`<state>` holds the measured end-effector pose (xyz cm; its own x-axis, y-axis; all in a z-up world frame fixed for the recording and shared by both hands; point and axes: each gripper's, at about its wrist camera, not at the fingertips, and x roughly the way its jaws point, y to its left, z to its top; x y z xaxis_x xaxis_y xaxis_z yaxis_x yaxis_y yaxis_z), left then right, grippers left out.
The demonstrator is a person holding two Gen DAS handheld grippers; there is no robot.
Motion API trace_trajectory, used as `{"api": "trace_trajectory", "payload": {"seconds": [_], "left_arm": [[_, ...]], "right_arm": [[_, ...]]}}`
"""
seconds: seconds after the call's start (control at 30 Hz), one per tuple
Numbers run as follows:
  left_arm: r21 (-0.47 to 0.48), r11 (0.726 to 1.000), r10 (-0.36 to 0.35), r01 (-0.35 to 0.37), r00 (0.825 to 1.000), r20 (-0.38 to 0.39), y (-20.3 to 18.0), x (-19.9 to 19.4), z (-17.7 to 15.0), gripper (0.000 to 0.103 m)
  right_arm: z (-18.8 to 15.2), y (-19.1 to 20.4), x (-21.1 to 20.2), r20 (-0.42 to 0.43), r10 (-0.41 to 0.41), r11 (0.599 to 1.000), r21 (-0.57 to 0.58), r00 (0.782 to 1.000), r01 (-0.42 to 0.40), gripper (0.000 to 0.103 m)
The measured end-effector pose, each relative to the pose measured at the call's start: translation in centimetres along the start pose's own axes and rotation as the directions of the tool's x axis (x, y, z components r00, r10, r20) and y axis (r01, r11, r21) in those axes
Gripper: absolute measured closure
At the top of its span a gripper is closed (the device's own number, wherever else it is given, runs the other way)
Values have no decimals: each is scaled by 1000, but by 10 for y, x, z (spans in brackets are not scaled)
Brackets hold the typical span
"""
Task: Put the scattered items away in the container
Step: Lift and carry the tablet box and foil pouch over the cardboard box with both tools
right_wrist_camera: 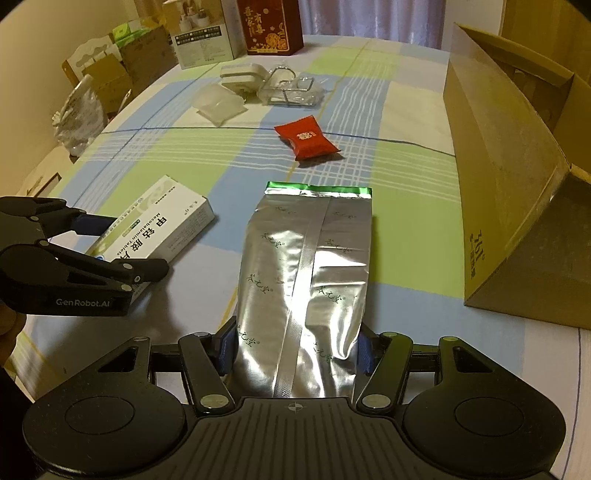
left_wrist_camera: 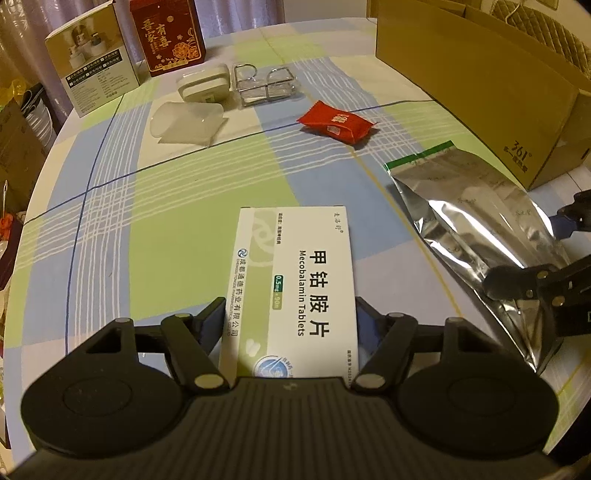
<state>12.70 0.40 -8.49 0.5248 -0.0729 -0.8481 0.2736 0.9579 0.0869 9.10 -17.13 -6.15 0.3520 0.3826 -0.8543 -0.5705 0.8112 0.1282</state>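
1. White card, printed "Mecobalamin Tablets", makes up the medicine box (left_wrist_camera: pixel 295 284) lying flat on the checked tablecloth (left_wrist_camera: pixel 177 206); the left gripper (left_wrist_camera: pixel 290 325) has its two fingers pressed against the box's long sides, clamped on its near end.
2. Silver foil forms the pouch (right_wrist_camera: pixel 306 280), green-edged at its far seam, which also lies on the cloth; the right gripper (right_wrist_camera: pixel 297 347) pinches its near end, the foil creased where the blue pads (right_wrist_camera: pixel 227 347) bite in.
3. Box and pouch lie side by side, the box to the left of the pouch, close but not touching in the right wrist view.
4. From the left wrist view the right gripper's fingers show at the right edge, over the foil pouch (left_wrist_camera: pixel 476 229).
5. Beyond both, a red sachet (right_wrist_camera: pixel 306 138) rests alone in the middle of the cloth.
6. Further back sit a clear plastic sleeve (left_wrist_camera: pixel 188 120), a small white case (left_wrist_camera: pixel 203 83) and a wire rack (left_wrist_camera: pixel 264 85), grouped near one another.
7. Brown cardboard box (right_wrist_camera: pixel 517 177), the container, stands open-topped at the right of the table, well apart from the held items.
8. At the far edge stand a red printed carton (left_wrist_camera: pixel 168 35) and a pale product carton (left_wrist_camera: pixel 92 55).
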Motion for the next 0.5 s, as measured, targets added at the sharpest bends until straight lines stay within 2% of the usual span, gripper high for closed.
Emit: {"api": "trace_trajectory", "payload": {"seconds": [0.5], "left_arm": [[21,1000,-12,11,998,62,-30,-56,4,36]], "right_arm": [[-2,-5,-51,82,-12,1000,24,997,10,40]]}}
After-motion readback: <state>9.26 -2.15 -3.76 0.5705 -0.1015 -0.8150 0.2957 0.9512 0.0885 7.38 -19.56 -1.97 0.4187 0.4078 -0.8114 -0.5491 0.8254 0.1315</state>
